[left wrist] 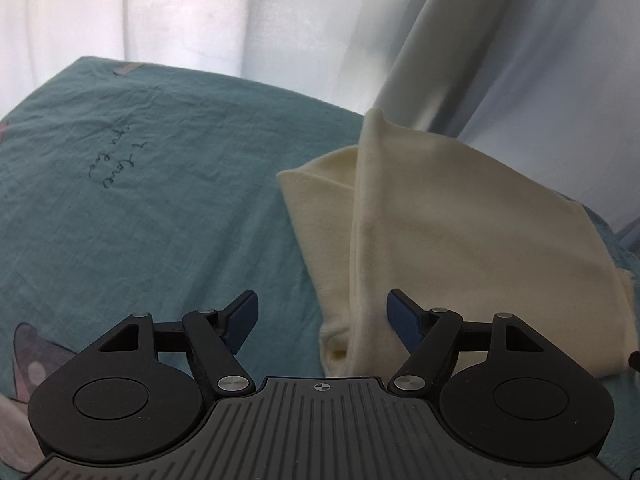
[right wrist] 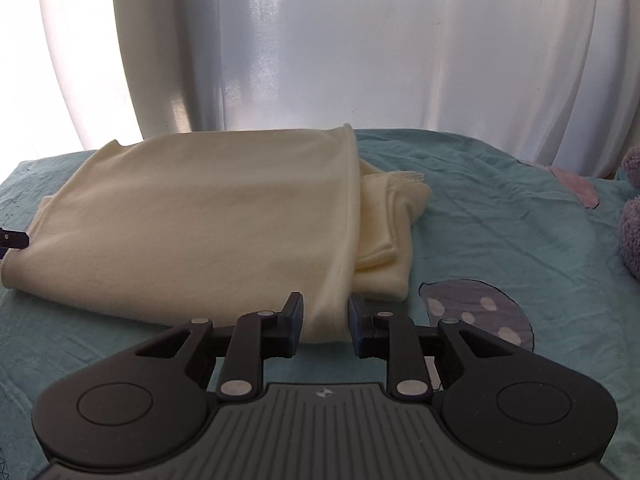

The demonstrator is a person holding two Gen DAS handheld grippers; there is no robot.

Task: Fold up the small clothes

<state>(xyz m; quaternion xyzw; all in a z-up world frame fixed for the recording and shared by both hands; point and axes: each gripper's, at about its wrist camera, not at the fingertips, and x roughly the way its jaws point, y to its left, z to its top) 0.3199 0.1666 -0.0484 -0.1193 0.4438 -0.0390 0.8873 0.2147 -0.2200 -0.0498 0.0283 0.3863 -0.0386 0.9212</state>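
A cream garment [left wrist: 460, 240] lies folded on the teal bedsheet [left wrist: 140, 220], one long fold running down its middle. My left gripper [left wrist: 322, 316] stands open at the garment's near left edge. That edge lies between the blue pads [left wrist: 404, 320], which do not pinch it. In the right wrist view the same garment [right wrist: 200, 220] spreads to the left with a smaller folded part [right wrist: 384, 232] sticking out on the right. My right gripper [right wrist: 325, 318] has narrow jaws, with the garment's near corner filling the gap between them. A tip of the left gripper's finger [right wrist: 14, 239] shows at the far left.
White curtains [right wrist: 320, 40] hang behind the bed. The sheet has handwriting [left wrist: 118, 164] and a dotted grey patch [right wrist: 476, 312]. A fluffy purple toy [right wrist: 632, 216] sits at the right edge. Bare sheet [right wrist: 520, 220] stretches to the garment's right.
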